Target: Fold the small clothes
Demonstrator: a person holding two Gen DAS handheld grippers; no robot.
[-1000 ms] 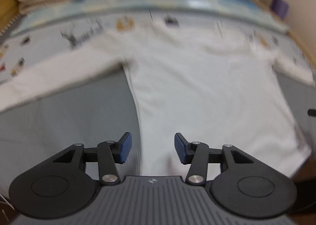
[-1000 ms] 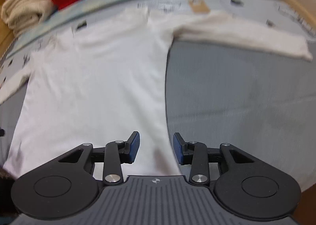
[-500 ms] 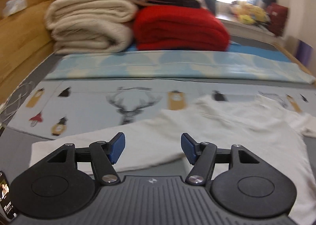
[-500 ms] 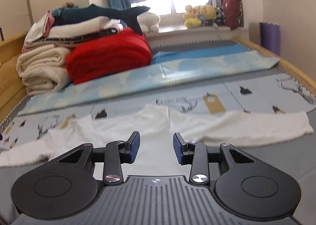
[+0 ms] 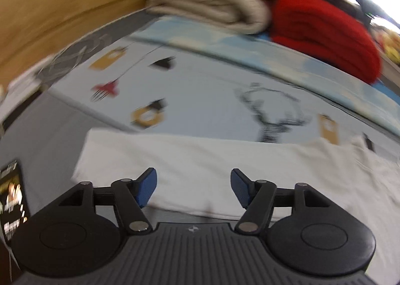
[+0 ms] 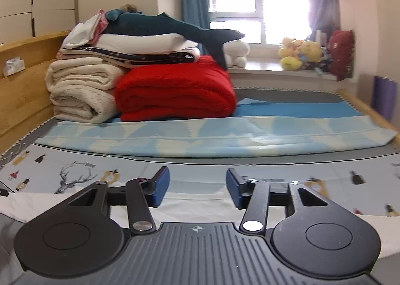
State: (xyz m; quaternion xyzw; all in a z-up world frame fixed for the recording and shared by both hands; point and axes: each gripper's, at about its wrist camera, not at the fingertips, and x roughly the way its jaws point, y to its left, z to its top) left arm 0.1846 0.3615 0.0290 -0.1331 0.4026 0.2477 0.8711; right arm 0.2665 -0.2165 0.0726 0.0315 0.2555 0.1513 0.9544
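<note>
Small white long-sleeved cotton shirt (image 5: 225,167) lying flat on the bed (image 5: 200,95), sleeves spread out to the sides

Left gripper (image 5: 193,188) tipped down over the shirt's left sleeve. Jaws fairly wide and opening, nothing between them, not touching the cloth. Sleeve just ahead of the jaws and under them, running straight across from one jaw to the other. Sleeve end off past the left jaw, shirt body off past the right jaw

Right gripper (image 6: 197,191) held more level, looking out across the bed. Jaws about half open and opening, nothing held. White shirt (image 6: 195,200) low down, below and just ahead of the jaws, mostly hidden by the gripper body

Probably next: grab a sleeve and fold it in over the body. Left gripper looks nearer and better placed for that. Since the sleeve lies sideways to the jaws, likely needs to slide toward the sleeve end first, then pinch

Folded red fluffy blanket (image 6: 175,87) and rolled cream blankets (image 6: 80,90) far ahead of the jaws, well apart from the shirt
</note>
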